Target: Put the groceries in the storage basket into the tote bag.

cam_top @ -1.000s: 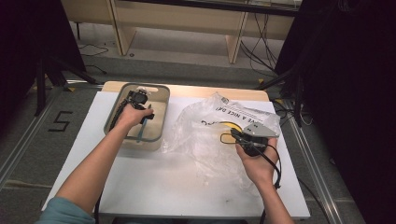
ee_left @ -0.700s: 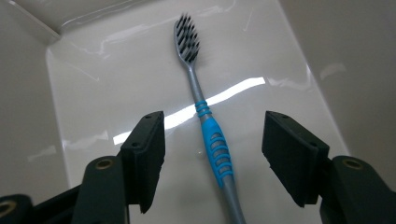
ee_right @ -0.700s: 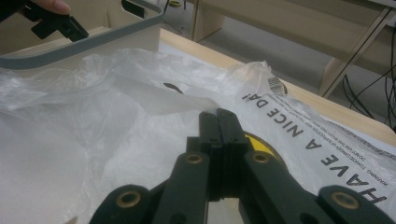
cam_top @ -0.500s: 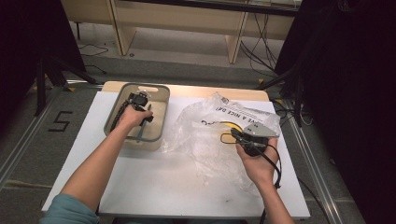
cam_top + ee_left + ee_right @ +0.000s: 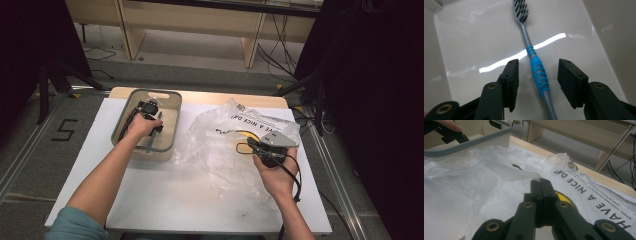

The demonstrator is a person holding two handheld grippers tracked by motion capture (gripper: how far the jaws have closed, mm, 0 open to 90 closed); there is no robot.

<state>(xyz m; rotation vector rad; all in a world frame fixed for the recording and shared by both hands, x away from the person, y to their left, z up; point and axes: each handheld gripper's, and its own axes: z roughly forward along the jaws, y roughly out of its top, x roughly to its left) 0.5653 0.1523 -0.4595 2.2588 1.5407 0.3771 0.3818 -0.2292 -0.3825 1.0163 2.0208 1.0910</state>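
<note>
The white table (image 5: 165, 195) carries everything, and the grey-rimmed bin (image 5: 170, 107) at its far left serves as the landmark. Just to the right of the bin sprawls a crumpled clear plastic bag (image 5: 225, 150) printed with black lettering, one edge reaching up to the bin's wall. Inside the bin, flat on its pale floor, lies a toothbrush (image 5: 534, 65) with a grey stem and blue ribbed grip, bristle head pointing away from the left gripper's camera.

The left gripper (image 5: 537, 75) hangs low inside the bin, jaws spread wide on either side of the blue grip and touching neither side of it. The right gripper (image 5: 541, 192), well to the right of the bin, is clenched on the film of the bag, apparently holding it in place.

By my reading, the job is early: the toothbrush is lined up but not grasped, so closing, lifting and carrying it over to the bag all remain.
</note>
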